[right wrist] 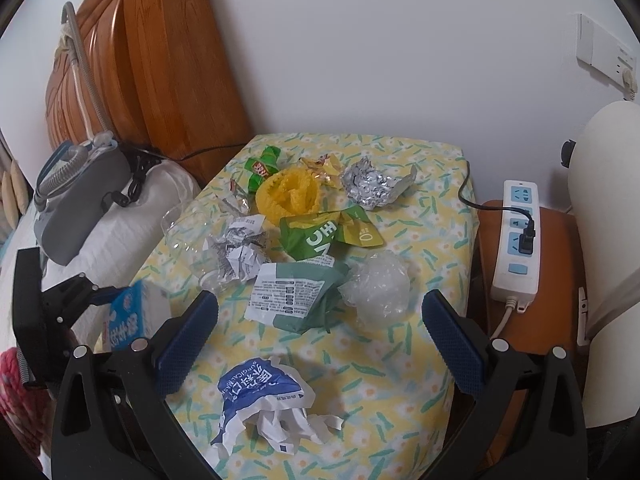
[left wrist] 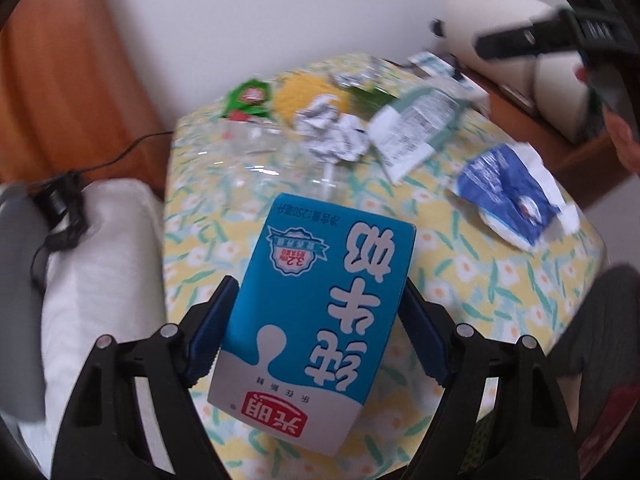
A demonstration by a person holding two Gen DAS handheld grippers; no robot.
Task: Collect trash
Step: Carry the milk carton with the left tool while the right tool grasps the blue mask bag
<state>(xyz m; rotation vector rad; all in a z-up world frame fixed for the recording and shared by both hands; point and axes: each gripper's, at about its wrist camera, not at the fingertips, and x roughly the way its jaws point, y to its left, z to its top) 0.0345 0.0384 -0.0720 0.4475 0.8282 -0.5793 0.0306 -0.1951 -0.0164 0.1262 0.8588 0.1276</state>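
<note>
The blue milk carton (left wrist: 316, 320) sits between my left fingers (left wrist: 212, 332), pinched on its side walls and lifted above the near edge of the counter (left wrist: 500, 280). The pads grip only its lower part, so I judge it could swivel or slip if I swing fast, and a hard squeeze might crush it. My right gripper (right wrist: 320, 340) hangs with fingers wide and empty over the crumpled blue mask wrapper (right wrist: 268, 404). Further back lie a green-and-white pouch (right wrist: 296, 296), a bubble-wrap ball (right wrist: 376, 288), crumpled receipt (right wrist: 240, 252), foil (right wrist: 368, 184) and yellow net (right wrist: 290, 196). The wrapper is light; closing carelessly could push it off the edge.
</note>
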